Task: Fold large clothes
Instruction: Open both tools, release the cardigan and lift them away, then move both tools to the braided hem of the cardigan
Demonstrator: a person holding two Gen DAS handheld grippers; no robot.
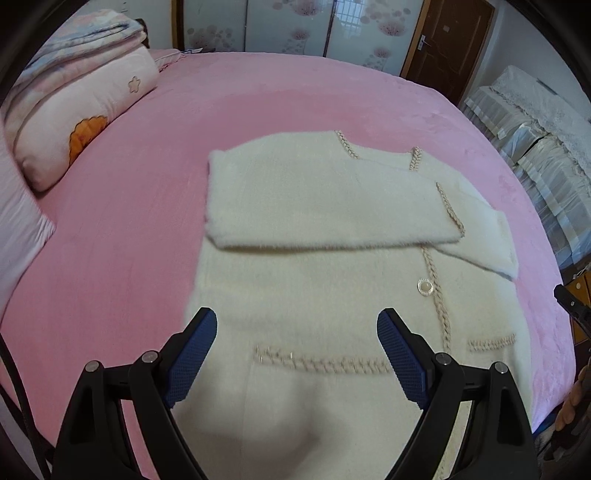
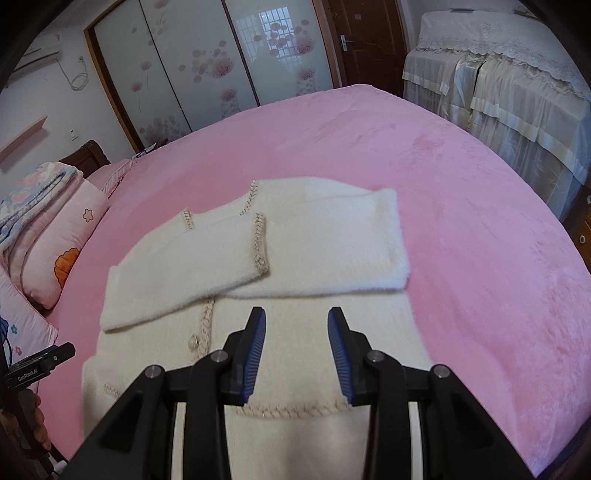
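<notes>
Both tools are released and hold nothing. The left gripper [image 1: 297, 325] stands wide apart above the lower front of the cream cardigan [image 1: 332, 280]. The right gripper [image 2: 296, 325] stands partly apart, its pads clear of the fabric, above the same garment [image 2: 280, 295].

The cardigan lies face up on the pink bedspread [image 1: 122, 240], hem nearest the cameras. Both sleeves are already folded across the chest, the left-side sleeve [image 2: 184, 273] overlapping the other sleeve [image 2: 332, 243].

Hazards, near to far:

1. Hem and pocket trim [image 1: 325, 363]. The next fold probably calls for lifting the hem toward the collar. The two openings differ; if the grippers take uneven amounts of fabric, the fold line is likely to skew.
2. Button [image 1: 424, 286] on the braided placket. A pad closing on it may slip off or snag the braid.
3. Crossed sleeves. They rest loose, not pinned. A fast or dragging lift of the body can pull them out of place and undo the sleeve fold.
4. Fluffy knit on plush bedspread. A deep pinch may catch the bedspread as well.
5. Pillow [image 1: 85, 122] and folded quilt [image 1: 88, 33] at the head of the bed lie well apart and pose no evident risk.
</notes>
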